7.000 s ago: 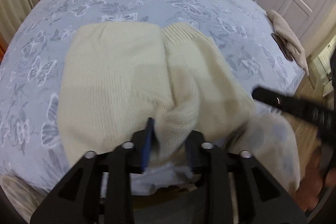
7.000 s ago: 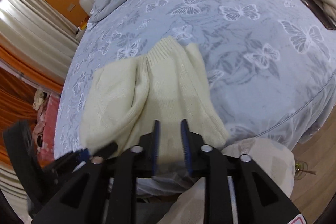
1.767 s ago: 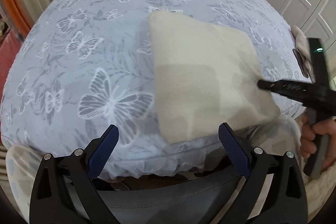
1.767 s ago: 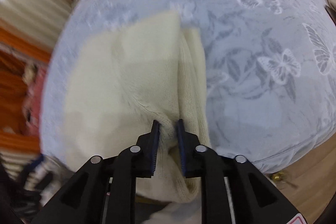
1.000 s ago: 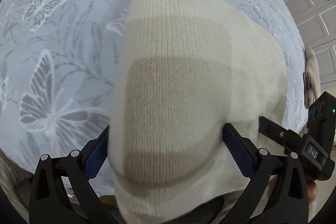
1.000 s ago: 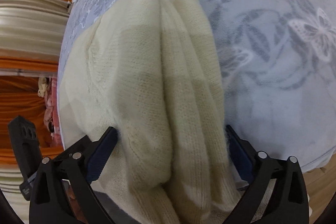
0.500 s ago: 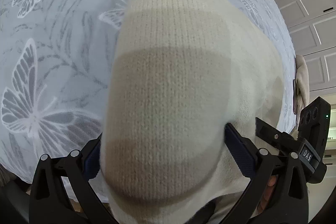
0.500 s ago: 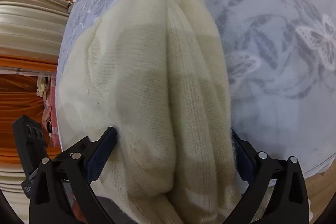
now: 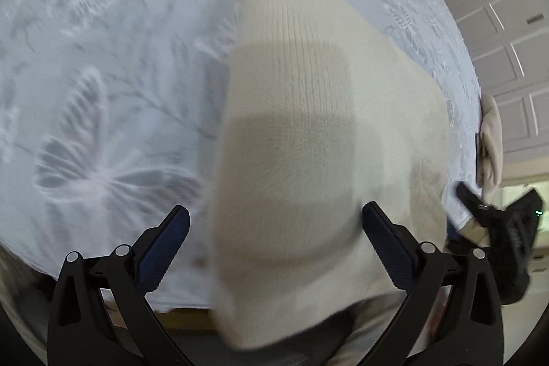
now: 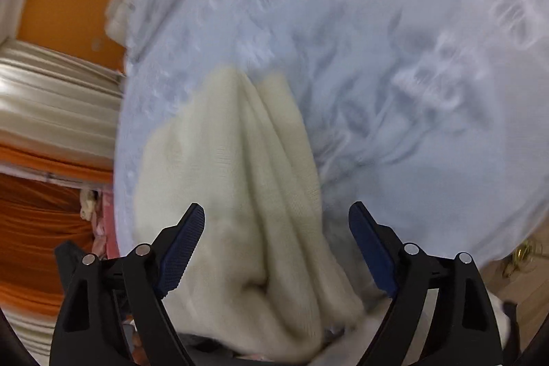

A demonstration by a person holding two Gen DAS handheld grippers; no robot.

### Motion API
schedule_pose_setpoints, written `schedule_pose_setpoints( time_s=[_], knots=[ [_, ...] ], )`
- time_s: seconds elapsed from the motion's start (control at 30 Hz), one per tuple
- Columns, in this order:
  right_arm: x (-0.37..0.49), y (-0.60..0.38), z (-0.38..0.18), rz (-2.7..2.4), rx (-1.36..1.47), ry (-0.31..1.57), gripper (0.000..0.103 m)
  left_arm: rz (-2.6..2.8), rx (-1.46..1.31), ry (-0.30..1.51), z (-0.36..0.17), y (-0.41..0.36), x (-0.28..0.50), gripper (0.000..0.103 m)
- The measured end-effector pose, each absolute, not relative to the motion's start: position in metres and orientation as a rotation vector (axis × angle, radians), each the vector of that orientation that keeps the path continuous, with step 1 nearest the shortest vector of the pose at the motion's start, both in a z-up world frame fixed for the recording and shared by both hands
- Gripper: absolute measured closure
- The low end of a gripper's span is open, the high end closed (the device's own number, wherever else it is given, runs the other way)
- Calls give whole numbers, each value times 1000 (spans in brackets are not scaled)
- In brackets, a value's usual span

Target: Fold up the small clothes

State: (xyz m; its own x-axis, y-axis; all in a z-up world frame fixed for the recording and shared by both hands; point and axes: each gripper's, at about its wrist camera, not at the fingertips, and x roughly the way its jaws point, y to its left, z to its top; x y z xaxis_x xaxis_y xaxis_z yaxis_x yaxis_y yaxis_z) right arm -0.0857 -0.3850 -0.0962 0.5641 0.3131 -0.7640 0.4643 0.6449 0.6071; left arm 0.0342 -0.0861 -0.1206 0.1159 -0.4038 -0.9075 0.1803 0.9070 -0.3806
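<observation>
Both grippers, the left gripper [image 9: 274, 235] and right gripper [image 10: 276, 240], gape wide astride the folded cream knit sweater [image 9: 308, 132] at the butterfly bedspread's [image 9: 103, 74] near edge; squeeze evenly, catching every layer.

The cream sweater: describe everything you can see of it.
The sweater is a cream knit with fine vertical ribs, folded into a thick bundle; the right wrist view shows several stacked layers with rounded folds. It lies on the butterfly-print bedspread at the near edge, partly overhanging it. The left claw and right claw are both open, straddling it without pinching.
</observation>
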Motion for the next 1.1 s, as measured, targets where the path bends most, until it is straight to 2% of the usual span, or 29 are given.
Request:
schedule_pose_setpoints(
  time_s=[0.1,0.13,0.17,0.2,0.23,0.33,0.4,0.47,0.53,0.6,0.67,0.73,0.77,0.83,0.87,1.07,1.1],
  knots=[
    [-82,-364,-104,-46,839,1135,20,-421,-191,1358,-110,-68,23,5],
    [-77,-355,-104,-64,762,1162,28,-414,-203,1360,-109,-66,22,5],
    [-72,-348,-103,-75,691,1185,40,-409,-213,1363,-109,-63,20,5],
    [-66,-340,-101,-73,621,1202,64,-404,-221,1364,-108,-62,18,5],
    [-62,-333,-94,-75,556,1197,73,-398,-220,1360,-105,-59,15,5],
    [-58,-318,-38,6,453,1069,85,-384,-176,1320,-92,-56,8,5],
    [-63,-318,7,55,450,954,86,-380,-154,1276,-79,-49,2,5],
    [-67,-325,16,48,439,929,86,-379,-148,1253,-72,-46,-2,5],
    [-61,-338,-28,-58,396,1066,86,-369,-143,1264,-75,-47,-3,5],
    [-65,-352,-109,-117,466,1271,86,-354,-131,1306,-85,-51,-3,5],
    [-74,-367,-108,-93,600,1215,83,-364,-138,1323,-90,-52,-6,5],
    [-78,-374,-96,-89,660,1168,69,-385,-136,1317,-89,-57,-7,5],
    [-76,-376,-92,-111,650,1157,65,-395,-139,1317,-88,-61,-8,5],
    [-69,-378,-92,-154,613,1171,40,-426,-163,1334,-92,-67,-7,5],
    [-68,-382,-97,-151,625,1184,36,-437,-170,1352,-95,-71,-5,5],
    [-43,-371,-139,-58,816,1306,24,-441,-215,1472,-132,-94,13,5],
    [-40,-371,-145,-53,855,1313,19,-435,-226,1503,-142,-98,18,5]
  ],
)
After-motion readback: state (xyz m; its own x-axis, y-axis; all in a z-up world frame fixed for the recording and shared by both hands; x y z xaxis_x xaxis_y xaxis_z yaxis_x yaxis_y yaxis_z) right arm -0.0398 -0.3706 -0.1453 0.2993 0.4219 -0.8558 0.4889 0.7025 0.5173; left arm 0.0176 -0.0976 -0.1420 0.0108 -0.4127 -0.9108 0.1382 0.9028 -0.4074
